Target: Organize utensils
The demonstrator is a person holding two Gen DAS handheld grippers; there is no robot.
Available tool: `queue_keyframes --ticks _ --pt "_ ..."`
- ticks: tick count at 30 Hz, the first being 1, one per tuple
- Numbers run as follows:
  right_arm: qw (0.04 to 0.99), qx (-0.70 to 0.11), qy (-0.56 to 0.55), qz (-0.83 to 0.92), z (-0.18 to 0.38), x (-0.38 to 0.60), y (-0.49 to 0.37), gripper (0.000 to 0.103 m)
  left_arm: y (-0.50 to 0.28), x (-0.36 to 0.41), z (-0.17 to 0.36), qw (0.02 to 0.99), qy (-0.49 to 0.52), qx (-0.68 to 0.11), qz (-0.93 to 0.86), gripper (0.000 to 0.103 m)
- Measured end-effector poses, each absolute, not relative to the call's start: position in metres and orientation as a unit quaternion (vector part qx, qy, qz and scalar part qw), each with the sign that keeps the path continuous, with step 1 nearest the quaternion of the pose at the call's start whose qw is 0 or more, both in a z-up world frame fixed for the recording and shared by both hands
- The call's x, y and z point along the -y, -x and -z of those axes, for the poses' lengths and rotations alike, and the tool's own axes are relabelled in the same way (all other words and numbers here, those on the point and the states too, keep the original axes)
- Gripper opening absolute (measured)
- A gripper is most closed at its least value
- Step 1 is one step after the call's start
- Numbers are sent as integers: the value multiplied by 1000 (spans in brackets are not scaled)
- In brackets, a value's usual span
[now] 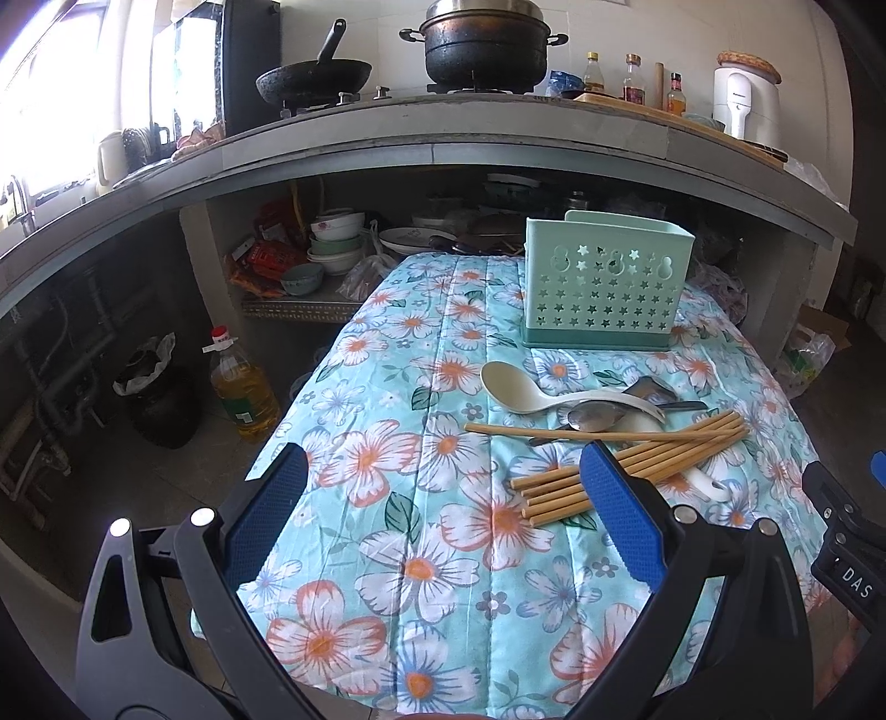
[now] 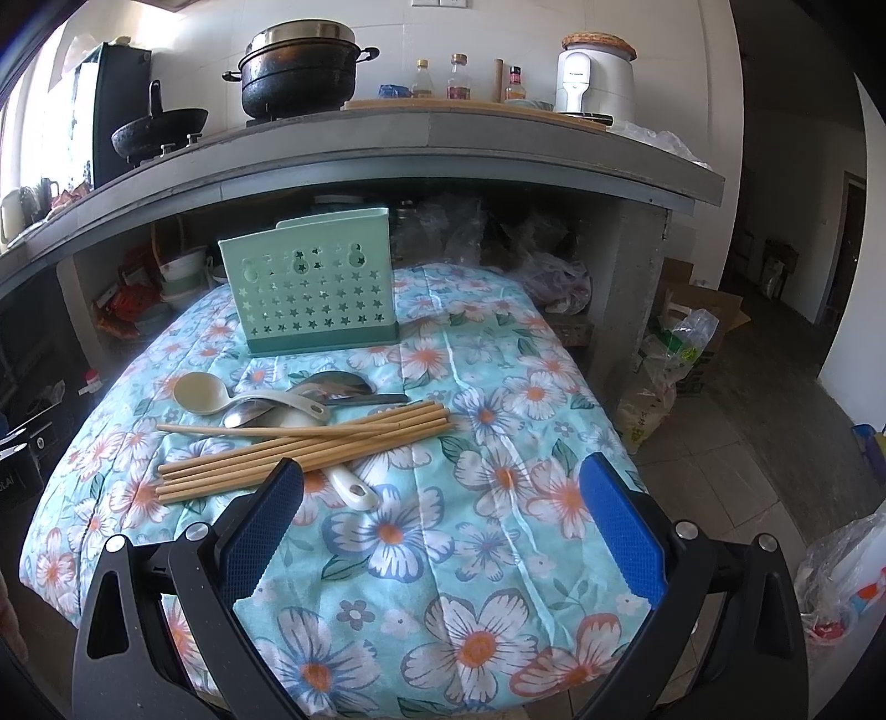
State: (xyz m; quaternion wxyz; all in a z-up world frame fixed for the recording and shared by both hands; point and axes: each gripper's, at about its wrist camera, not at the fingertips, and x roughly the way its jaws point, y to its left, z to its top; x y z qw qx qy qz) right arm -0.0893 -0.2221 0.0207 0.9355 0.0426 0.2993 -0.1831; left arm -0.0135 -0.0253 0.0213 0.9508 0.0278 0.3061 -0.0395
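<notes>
A mint-green utensil holder [image 1: 603, 288] [image 2: 315, 299] with star holes stands upright at the far side of the floral-cloth table [image 1: 421, 443] [image 2: 498, 443]. In front of it lies a pile: several bamboo chopsticks [image 1: 637, 465] [image 2: 299, 448], a cream ladle [image 1: 515, 387] [image 2: 210, 393], a white spoon [image 1: 714, 487] [image 2: 354, 490] and metal spoons [image 1: 595, 416] [image 2: 338, 385]. My left gripper [image 1: 443, 471] is open and empty, just short of the chopsticks. My right gripper [image 2: 443, 482] is open and empty, to the right of the pile.
Behind the table a concrete counter [image 1: 443, 144] carries a wok [image 1: 313, 80], a pot [image 1: 484, 47], bottles and a white appliance [image 2: 595, 83]. Bowls [image 1: 332, 243] sit on the shelf below. An oil bottle [image 1: 243, 387] stands on the floor at the left; bags [image 2: 675, 360] lie at the right.
</notes>
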Motion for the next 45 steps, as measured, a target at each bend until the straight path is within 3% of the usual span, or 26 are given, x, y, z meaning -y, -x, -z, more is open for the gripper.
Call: queue_keyframes --ticks 20,35,45 --pt "935 -303 -42 179 -18 221 88 97 10 23 -17 947 -27 -317 36 95" --pt "906 -407 -9 111 36 192 58 97 -35 5 70 872 -16 -489 18 95" --pt "891 -444 -5 95 60 191 37 97 -31 1 80 878 -2 -479 19 96"
